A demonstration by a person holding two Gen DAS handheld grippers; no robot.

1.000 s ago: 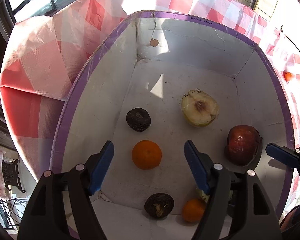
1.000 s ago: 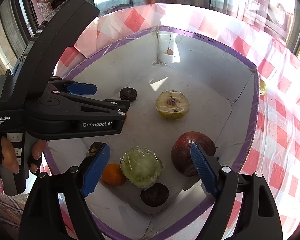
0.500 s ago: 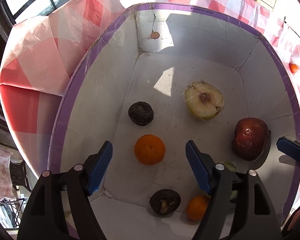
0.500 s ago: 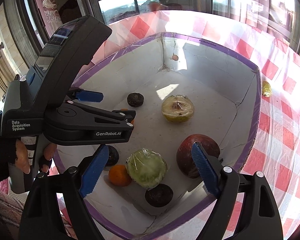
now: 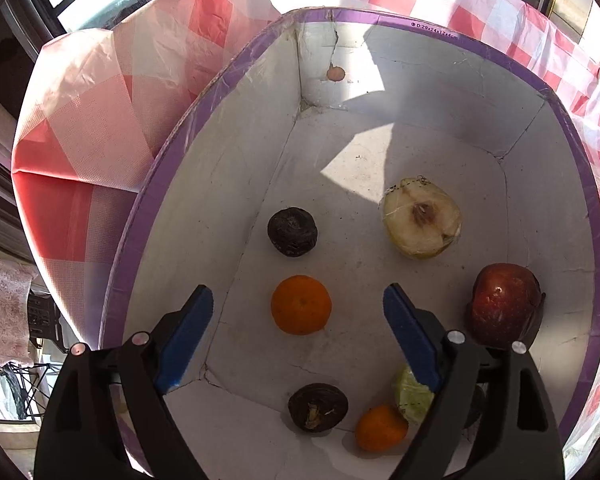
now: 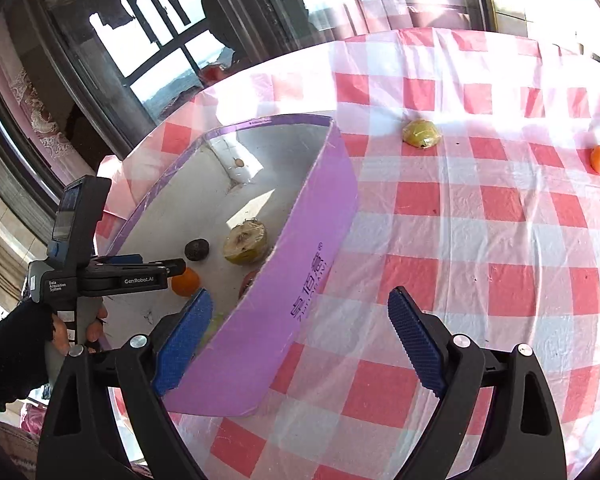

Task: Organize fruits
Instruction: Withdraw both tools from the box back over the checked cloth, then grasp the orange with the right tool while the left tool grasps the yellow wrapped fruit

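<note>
Red-and-white checked plastic cloth on the tabletop (image 6: 480, 240) still carries a wrapped yellow-green fruit half (image 6: 421, 133) and a small orange fruit (image 6: 599, 159), well apart from the purple-rimmed white cardboard box (image 5: 556, 184) holding the rest. With both jaws opening on nothing, the right tool (image 6: 300, 340) should probably reach squarely over the nearer fruit half, while the left tool (image 5: 298, 332) hangs wide above the orange mandarin (image 5: 301, 304).
</note>
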